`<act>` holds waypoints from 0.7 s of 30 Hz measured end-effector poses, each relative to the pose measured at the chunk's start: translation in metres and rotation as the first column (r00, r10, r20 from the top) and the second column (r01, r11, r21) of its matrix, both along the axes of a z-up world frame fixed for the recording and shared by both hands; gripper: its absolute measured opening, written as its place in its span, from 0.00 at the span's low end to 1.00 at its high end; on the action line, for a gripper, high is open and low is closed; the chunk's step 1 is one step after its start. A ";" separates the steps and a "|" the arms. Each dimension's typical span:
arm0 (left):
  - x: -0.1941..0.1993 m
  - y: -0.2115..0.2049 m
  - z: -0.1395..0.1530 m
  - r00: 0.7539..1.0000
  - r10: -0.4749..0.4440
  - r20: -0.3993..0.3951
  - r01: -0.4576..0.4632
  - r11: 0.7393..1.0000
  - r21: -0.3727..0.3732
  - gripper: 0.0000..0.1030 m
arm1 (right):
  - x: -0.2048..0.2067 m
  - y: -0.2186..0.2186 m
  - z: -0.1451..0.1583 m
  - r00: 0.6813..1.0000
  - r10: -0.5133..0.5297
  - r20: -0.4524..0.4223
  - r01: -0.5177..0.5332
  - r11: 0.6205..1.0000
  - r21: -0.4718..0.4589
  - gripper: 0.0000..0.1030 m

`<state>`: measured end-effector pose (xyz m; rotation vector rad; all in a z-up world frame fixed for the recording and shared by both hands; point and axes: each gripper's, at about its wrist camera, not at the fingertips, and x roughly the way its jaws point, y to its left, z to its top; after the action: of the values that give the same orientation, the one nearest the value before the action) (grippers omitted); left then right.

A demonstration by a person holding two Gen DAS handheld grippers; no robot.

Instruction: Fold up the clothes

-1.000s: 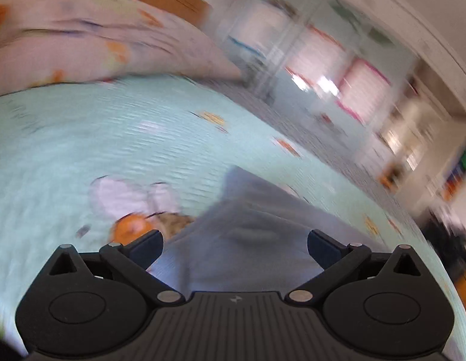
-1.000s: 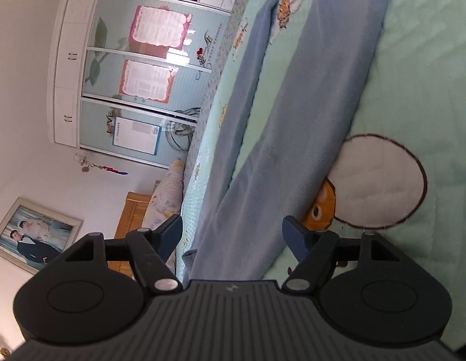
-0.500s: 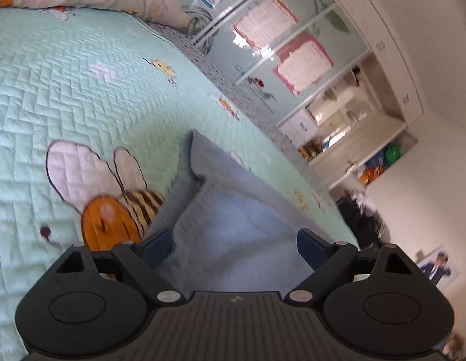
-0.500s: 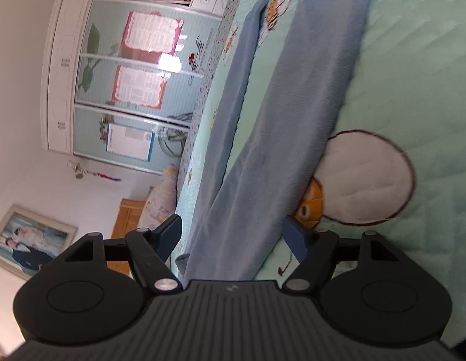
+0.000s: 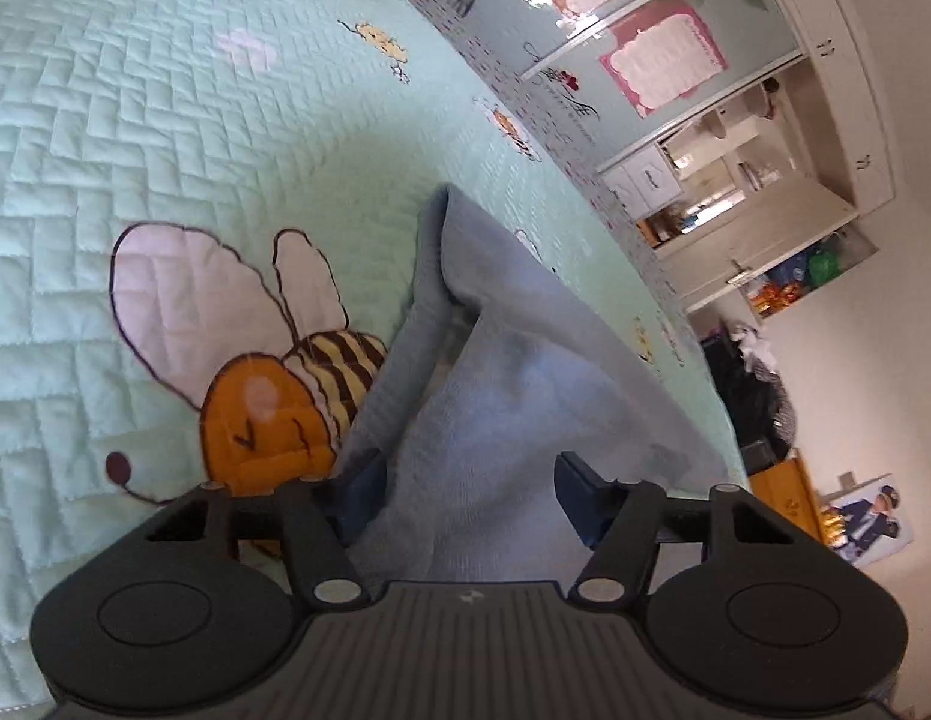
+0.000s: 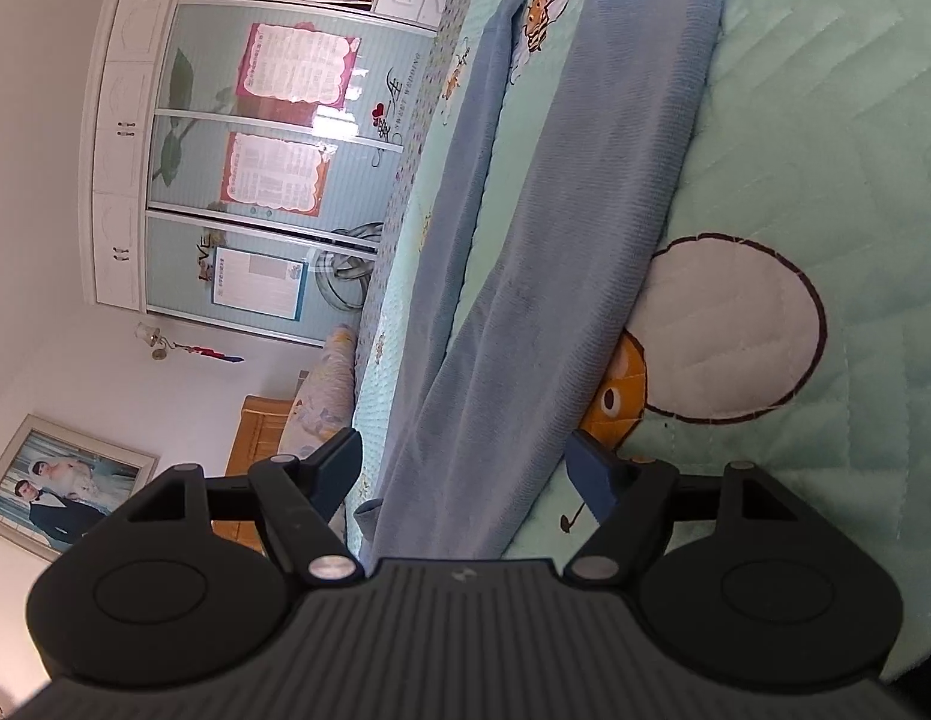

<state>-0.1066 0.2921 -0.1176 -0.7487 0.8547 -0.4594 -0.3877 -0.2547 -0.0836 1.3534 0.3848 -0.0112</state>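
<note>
perhaps "sweet wedding" on wardrobe door (image 6: 399, 96)

A mint quilt (image 5: 165, 120) with a bee print (image 5: 273, 402) covered the bed. Beyond stood a wardrobe (image 6: 255, 168), a pillow (image 6: 324, 390) and a framed photo (image 6: 63, 480).

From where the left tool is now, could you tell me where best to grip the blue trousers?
Probably the raised fold at the near end of the blue trousers, approached along the leg. The cloth stands up off the bedspread there, between the closing jaws of the left tool, whose pads do not yet press it.
</note>
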 end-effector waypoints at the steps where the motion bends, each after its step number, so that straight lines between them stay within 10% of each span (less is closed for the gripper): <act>1: 0.001 -0.002 -0.002 1.000 -0.014 -0.004 0.014 1.000 0.000 0.63 | 0.000 0.001 -0.001 1.000 -0.003 -0.001 0.003 1.000 0.000 0.74; 4: -0.001 -0.008 0.003 0.999 -0.052 0.001 0.052 0.999 0.014 0.59 | 0.000 0.001 -0.001 1.000 -0.011 0.002 0.011 1.000 0.002 0.74; 8: -0.006 -0.020 0.008 0.998 -0.066 0.003 0.065 0.989 0.135 0.06 | -0.003 0.001 -0.001 1.000 -0.011 0.009 0.011 1.000 0.019 0.74; 18: -0.023 0.014 0.012 0.991 0.130 0.013 -0.131 0.988 0.084 0.08 | -0.008 -0.007 -0.001 1.000 -0.019 0.013 0.019 0.999 0.040 0.74; 21: -0.029 0.014 0.020 0.992 0.126 0.009 -0.127 0.990 0.066 0.34 | -0.013 -0.013 0.003 0.999 -0.036 0.022 0.035 0.999 0.034 0.74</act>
<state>-0.1357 0.3065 -0.0974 -0.7358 0.8093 -0.3184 -0.4007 -0.2672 -0.0805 1.3920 0.3435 -0.0193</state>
